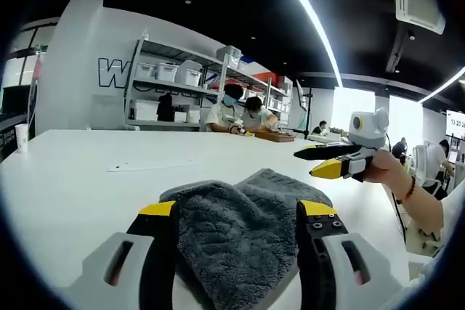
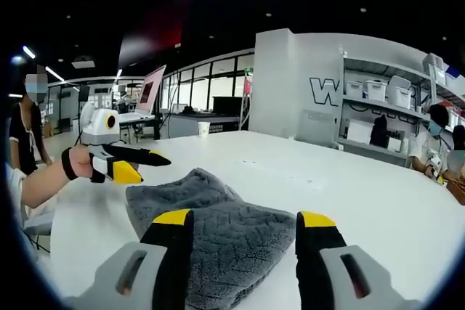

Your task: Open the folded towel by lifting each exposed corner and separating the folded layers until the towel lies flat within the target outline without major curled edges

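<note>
The folded grey towel lies on the white table; left gripper and right gripper hover (jaws wide) above it.

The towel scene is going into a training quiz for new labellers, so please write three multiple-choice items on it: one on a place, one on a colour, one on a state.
1. Where does the towel lie?
A. on the white table
B. on a shelf
C. on the floor

2. What colour is the towel?
A. red
B. dark grey
C. white

3. How does the left gripper stand?
A. shut on the towel
B. open, jaws either side of the towel
C. shut on a cup

Key: 1 A, the towel rests on the white tabletop in both views. 2 B, its pile is dark grey. 3 B, a wide gap with towel in it separates the yellow-tipped jaws; the right gripper is open likewise.
</note>
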Available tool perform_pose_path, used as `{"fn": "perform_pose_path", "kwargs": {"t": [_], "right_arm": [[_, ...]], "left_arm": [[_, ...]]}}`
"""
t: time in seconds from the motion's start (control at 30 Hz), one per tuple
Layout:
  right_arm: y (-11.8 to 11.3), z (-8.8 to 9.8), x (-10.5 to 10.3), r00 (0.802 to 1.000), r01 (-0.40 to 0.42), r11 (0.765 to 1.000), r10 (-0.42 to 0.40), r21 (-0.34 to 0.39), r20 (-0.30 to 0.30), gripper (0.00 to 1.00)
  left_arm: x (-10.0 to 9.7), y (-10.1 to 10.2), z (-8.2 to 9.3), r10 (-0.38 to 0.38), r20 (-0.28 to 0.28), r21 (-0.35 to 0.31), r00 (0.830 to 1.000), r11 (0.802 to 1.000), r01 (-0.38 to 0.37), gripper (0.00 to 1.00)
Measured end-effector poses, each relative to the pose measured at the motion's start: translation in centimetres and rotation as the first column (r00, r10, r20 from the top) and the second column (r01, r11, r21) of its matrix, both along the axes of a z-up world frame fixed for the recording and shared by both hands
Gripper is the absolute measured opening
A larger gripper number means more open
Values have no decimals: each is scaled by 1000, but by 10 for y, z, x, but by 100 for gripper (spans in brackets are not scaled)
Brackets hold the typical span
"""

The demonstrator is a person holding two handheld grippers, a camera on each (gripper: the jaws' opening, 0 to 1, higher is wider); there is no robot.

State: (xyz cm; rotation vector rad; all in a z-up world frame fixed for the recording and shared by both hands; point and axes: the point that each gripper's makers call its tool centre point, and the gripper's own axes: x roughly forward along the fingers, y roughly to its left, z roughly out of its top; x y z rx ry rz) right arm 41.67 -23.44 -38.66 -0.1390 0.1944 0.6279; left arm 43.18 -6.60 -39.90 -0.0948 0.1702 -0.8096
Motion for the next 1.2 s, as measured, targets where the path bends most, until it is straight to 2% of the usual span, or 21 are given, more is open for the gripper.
{"fn": "perform_pose_path", "kwargs": {"t": [0.6,1.2], "right_arm": [[0,-8,14,1000,4,1000,-5,-2,-26,52],[-2,-16,26,999,19,1000,-20,-18,-47,53]], "left_arm": [[11,-6,-11,7,-19,0,1000,1000,-7,64],[21,-4,-7,40,-11,2,999,999,-40,63]]}}
